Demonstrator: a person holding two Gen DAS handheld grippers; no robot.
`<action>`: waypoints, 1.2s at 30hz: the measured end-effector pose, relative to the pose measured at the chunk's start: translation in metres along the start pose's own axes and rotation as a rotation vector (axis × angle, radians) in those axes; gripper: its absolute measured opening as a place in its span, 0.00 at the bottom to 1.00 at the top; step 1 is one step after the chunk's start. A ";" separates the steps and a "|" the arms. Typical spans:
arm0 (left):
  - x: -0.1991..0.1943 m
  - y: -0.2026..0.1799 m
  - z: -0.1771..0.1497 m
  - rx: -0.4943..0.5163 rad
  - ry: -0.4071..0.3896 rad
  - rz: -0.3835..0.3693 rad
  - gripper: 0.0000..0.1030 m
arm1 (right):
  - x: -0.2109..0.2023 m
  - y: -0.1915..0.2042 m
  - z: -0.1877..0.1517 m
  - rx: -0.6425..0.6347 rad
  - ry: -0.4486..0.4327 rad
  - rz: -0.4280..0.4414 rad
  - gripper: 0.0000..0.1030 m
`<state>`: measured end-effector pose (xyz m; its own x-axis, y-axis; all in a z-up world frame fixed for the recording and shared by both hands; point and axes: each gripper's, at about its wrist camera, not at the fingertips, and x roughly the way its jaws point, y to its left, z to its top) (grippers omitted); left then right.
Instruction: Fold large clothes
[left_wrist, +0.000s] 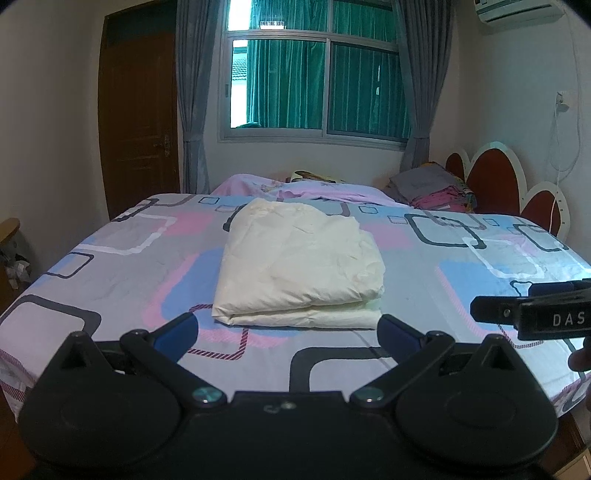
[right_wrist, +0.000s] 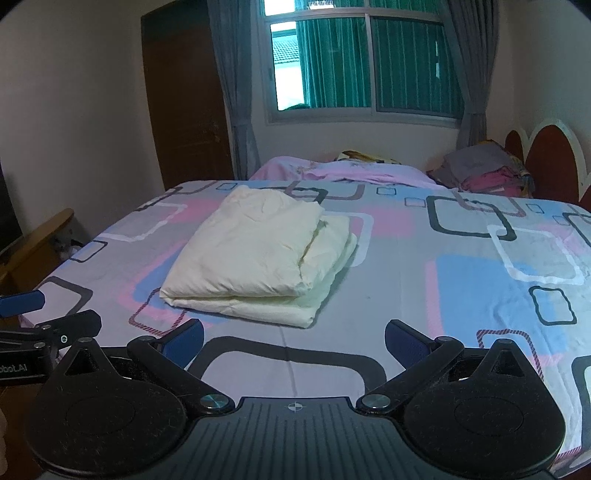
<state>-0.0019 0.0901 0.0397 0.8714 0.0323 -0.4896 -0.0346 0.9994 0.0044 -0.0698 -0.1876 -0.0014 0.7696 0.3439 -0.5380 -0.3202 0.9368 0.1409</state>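
Note:
A cream-coloured garment (left_wrist: 299, 262) lies folded into a thick rectangle on the patterned bedsheet (left_wrist: 110, 266). In the right wrist view the same folded garment (right_wrist: 258, 254) sits left of centre, its layered edges showing on the right side. My left gripper (left_wrist: 288, 328) is open just short of the bundle's near edge, nothing between its blue pads. My right gripper (right_wrist: 293, 338) is also open and empty, held over the sheet (right_wrist: 461, 280) in front of the bundle. Each gripper shows at the edge of the other's view.
A pile of grey and pink clothes (left_wrist: 436, 188) sits at the far right by the red headboard (left_wrist: 491, 173). A pink quilt (left_wrist: 306, 188) lies beyond the bed. A brown door (left_wrist: 136, 118) is left, a curtained window (left_wrist: 314, 77) behind.

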 end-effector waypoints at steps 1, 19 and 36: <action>0.000 -0.001 0.000 0.000 0.002 -0.002 1.00 | -0.001 -0.001 0.000 0.001 0.002 -0.001 1.00; 0.000 -0.008 -0.002 0.014 0.011 -0.013 1.00 | -0.006 -0.005 -0.003 0.004 0.007 -0.008 1.00; 0.005 0.000 -0.003 0.015 0.016 -0.017 1.00 | -0.003 -0.004 -0.002 0.001 0.012 -0.010 1.00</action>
<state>0.0010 0.0905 0.0341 0.8641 0.0153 -0.5032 -0.0125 0.9999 0.0091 -0.0719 -0.1921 -0.0024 0.7664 0.3334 -0.5490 -0.3115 0.9404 0.1363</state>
